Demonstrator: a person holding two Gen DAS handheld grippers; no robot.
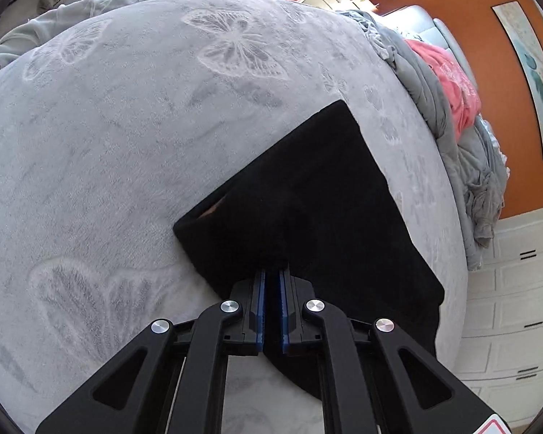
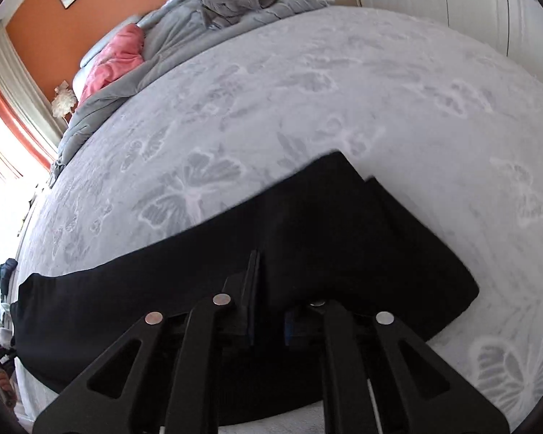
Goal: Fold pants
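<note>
Pants (image 1: 307,199), black and partly folded, lie on the bed (image 1: 108,144) just ahead of both tools, the left hand-held gripper (image 1: 271,282) and right hand-held gripper (image 2: 268,282) each pinching cloth, likely to carry another fold.

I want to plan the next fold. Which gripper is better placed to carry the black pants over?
Probably the right gripper: it pinches the black pants mid-length; the left gripper holds one end.

Grey butterfly blanket (image 1: 126,126) across the bed. Crumpled grey duvet (image 1: 452,152) and pink cloth (image 1: 449,83) along its far edge. Orange wall (image 1: 463,11), picture (image 1: 532,79), white drawers (image 1: 514,303) beyond.
</note>
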